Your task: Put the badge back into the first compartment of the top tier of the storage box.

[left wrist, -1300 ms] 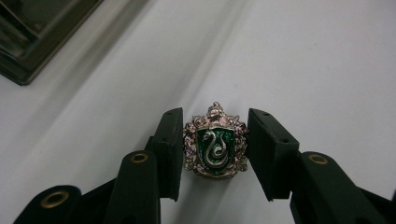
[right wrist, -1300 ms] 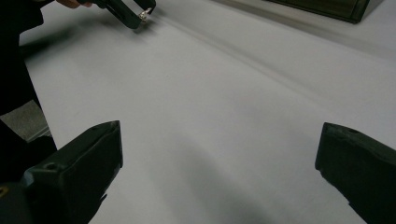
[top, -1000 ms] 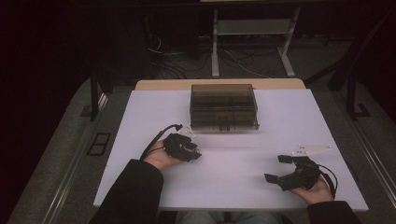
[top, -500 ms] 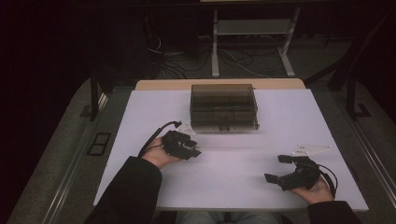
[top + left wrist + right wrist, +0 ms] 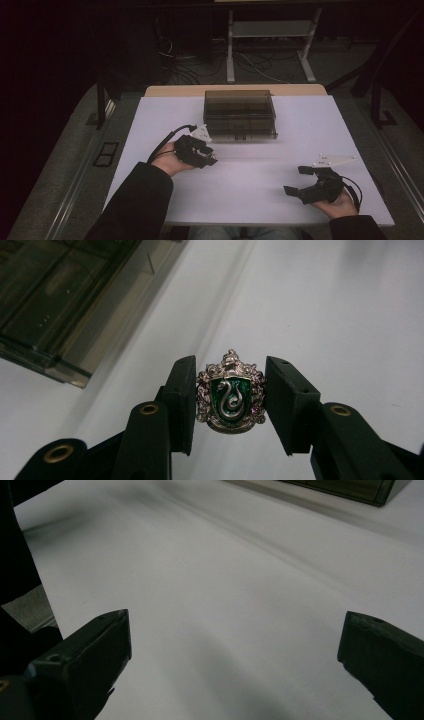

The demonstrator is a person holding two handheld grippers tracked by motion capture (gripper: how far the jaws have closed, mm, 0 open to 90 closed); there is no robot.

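On the left side of the white worktop, the left tongs are seen in the high view, borne by the person's left hand and pointed toward the middle of the surface, with a black cable trailing from them toward the rear left. In the left gripper view, a crest-shaped badge is grasped between the two black pads: it is silver-coloured, with a green shield and a silver snake at its centre, and it is held upright, face toward the camera, with one pad pressed against each of its sides. The badge is held above the bare worktop, which is seen behind it, and whether it touches the surface cannot be told. Up and to the left in that same view, a corner of the smoky translucent box is shown, near the tongs but apart from them. In the high view, the box is placed at the rear middle of the worktop, lid down, with inner compartments faintly visible through it. Farther right, near the front edge, the right tongs are held in the right hand, well apart from the box. Their jaws are spread wide, and nothing is gripped between them in the right gripper view, where the bare worktop is seen under the pads
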